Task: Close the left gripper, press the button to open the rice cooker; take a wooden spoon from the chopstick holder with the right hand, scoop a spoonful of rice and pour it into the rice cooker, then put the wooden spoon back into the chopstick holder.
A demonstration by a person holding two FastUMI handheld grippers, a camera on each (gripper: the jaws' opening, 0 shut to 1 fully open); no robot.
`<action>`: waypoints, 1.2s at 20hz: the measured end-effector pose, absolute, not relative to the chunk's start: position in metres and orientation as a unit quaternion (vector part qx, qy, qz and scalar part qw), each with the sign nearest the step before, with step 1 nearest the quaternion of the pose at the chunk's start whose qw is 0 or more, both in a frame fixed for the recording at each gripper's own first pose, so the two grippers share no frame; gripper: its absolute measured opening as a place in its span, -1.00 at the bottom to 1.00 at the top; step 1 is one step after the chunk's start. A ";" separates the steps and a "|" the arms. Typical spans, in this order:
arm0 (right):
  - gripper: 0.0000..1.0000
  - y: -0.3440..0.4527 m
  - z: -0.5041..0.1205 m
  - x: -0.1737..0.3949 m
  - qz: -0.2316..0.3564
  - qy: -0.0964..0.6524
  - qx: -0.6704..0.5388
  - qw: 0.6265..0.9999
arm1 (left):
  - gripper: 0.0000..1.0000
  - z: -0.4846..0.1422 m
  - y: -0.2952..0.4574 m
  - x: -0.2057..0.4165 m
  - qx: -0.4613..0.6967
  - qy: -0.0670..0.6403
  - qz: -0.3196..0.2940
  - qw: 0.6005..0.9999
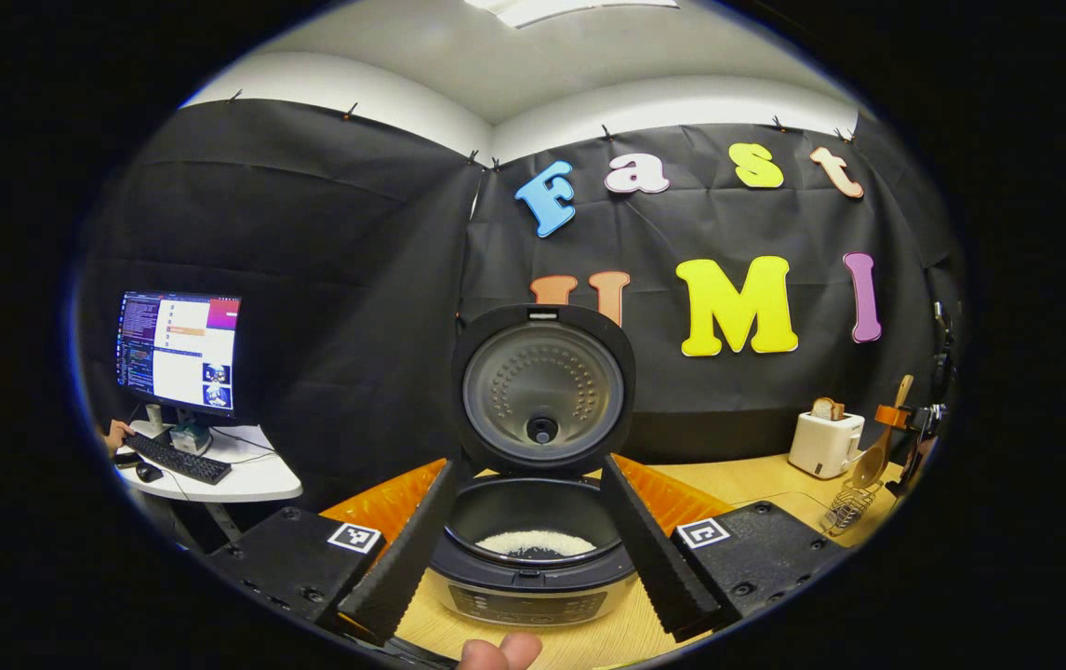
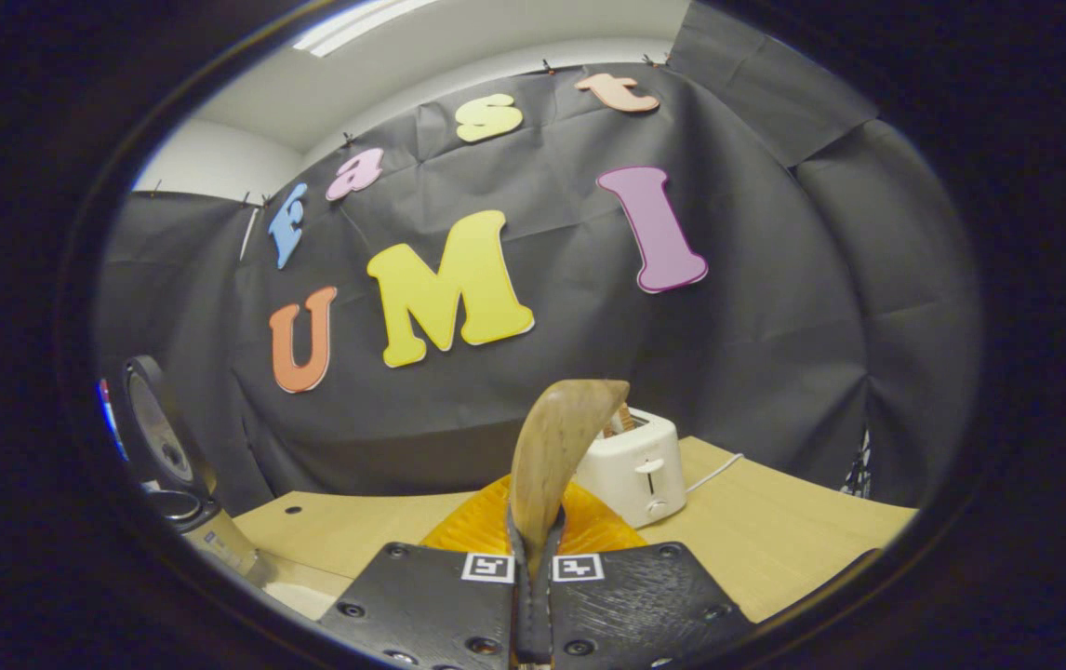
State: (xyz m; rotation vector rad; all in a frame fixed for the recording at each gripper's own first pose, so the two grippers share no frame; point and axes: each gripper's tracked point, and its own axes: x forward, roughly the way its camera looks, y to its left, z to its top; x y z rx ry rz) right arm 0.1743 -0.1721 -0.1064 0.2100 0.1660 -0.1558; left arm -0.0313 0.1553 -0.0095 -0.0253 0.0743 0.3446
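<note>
Wooden spoon (image 2: 555,456), pale brown with a smooth oval bowl, stands upright, pinched between the right gripper's (image 2: 533,558) closed black fingers. Ahead of the left gripper's (image 1: 533,558) spread-apart fingers, the round black rice cooker (image 1: 533,549) stands on the table, lid up, white rice inside.

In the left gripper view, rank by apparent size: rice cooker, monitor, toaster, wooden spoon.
1. rice cooker, lid up, nearest the camera, which enlarges it
2. monitor
3. toaster
4. wooden spoon; slimmer than the toaster, though about as tall, so this pair is close.
</note>
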 end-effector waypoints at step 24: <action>-0.57 -0.165 -0.153 0.153 -0.075 0.082 0.072 0.991 | 0.99 -0.003 0.148 -0.031 -0.015 0.028 0.172 0.985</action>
